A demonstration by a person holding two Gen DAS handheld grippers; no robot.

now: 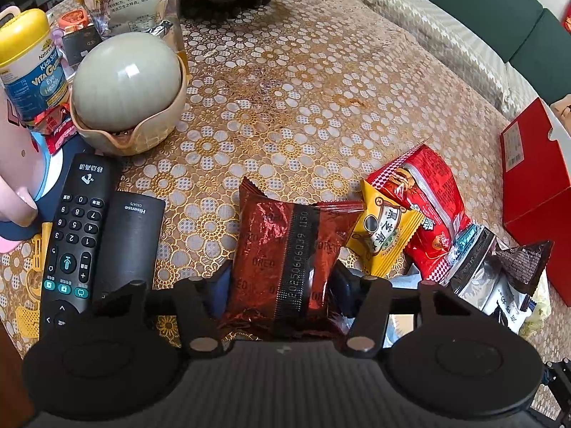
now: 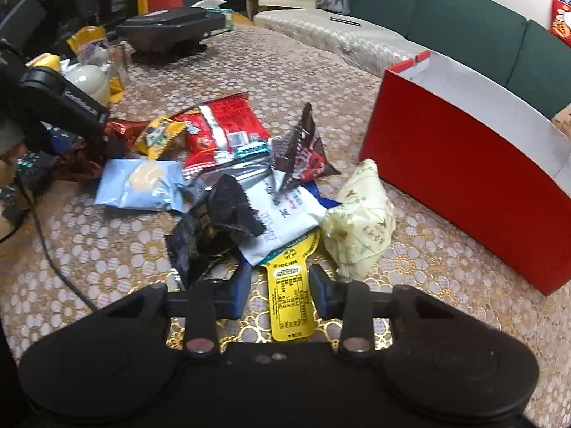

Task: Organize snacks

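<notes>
Left wrist view: sits on its gripper, looks steeply down along the jaws, close over the bench (image 1: 321, 82).
Right wrist view: same mounting, tilted less steeply, close to the snack pile.
Shared by both: red box (image 1: 535, 192) (image 2: 460, 178), big red packet (image 1: 431, 192) (image 2: 228, 125), yellow packet (image 1: 382, 224) (image 2: 157, 135), green sofa (image 1: 499, 10) (image 2: 464, 14).

Pretty clearly somebody's living room at home. The bench (image 1: 321, 82) wears a gold flower-pattern lace cover, and right behind it runs a dark green sofa (image 2: 464, 10) with a cream quilted throw (image 1: 410, 18). Left of the bench's middle sit two TV remotes (image 1: 76, 235), a kids' vitamin tub (image 1: 28, 67) and a ceramic bowl (image 1: 142, 132). Loose snack packets (image 2: 228, 132) lie near a red box (image 2: 464, 185).
</notes>
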